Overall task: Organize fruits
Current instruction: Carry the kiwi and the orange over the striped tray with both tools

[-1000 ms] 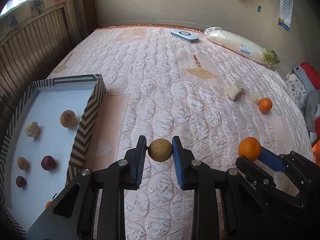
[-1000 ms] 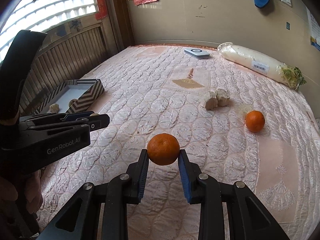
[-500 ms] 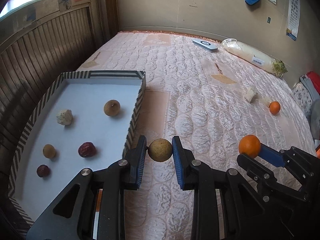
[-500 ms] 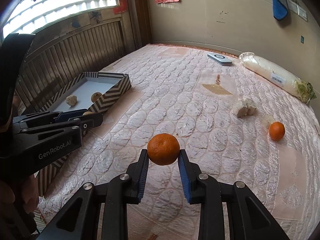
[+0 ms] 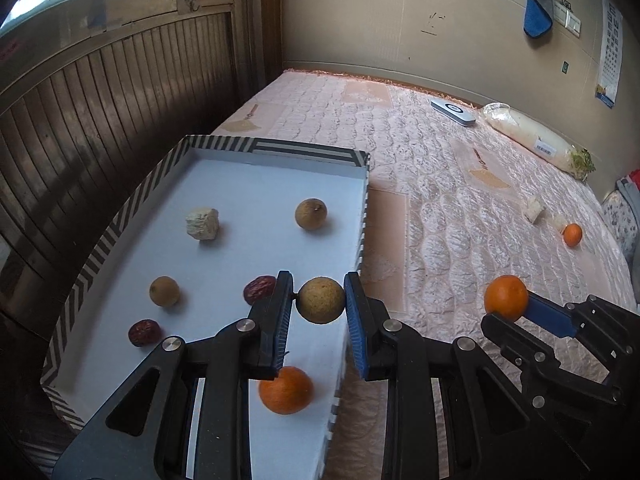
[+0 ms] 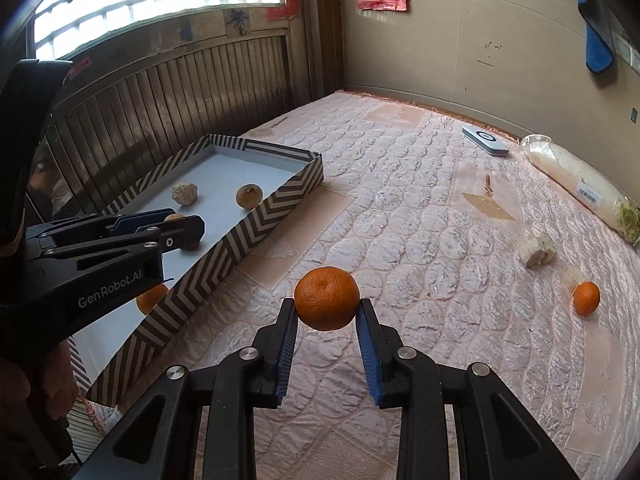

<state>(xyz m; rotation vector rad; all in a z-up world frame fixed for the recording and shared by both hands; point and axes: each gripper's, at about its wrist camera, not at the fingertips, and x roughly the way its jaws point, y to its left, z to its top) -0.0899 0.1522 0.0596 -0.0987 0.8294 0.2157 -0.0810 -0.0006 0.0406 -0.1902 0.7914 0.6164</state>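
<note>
Longan: round, tan, rough-skinned longan [image 5: 321, 300] pinched between the blue pads of the left claw [image 5: 318, 302], hanging right over the near right edge of the tray, not down yet.

Tangerine: right claw [image 6: 327, 309] is clamped on a tangerine [image 6: 327, 298] with dimpled, glossy peel, held over the bed, off to the right of the tray.

Tray: shallow box with zigzag-striped card walls [image 5: 120, 224] and a smooth white floor. Already inside: two more longans, two wrinkly dark red dates [image 5: 260, 289], a pale lumpy chunk [image 5: 203, 223] and another tangerine [image 5: 285, 390] under the left claw.

Bed: pink quilted cover [image 6: 420, 216], soft and bumpy, so anything round can roll a bit.

Step, I'd say: drop-off phase for both fruits, left one first.

Next move, my guess: slide the longan a little further in over bare floor, lower it, then let go, ideally clear of the tangerine underneath. The right one has to cross over the striped wall.

Leftovers: one tangerine [image 6: 586, 298] and a pale chunk [image 6: 535, 251] out on the bed, well apart from the tray.
</note>
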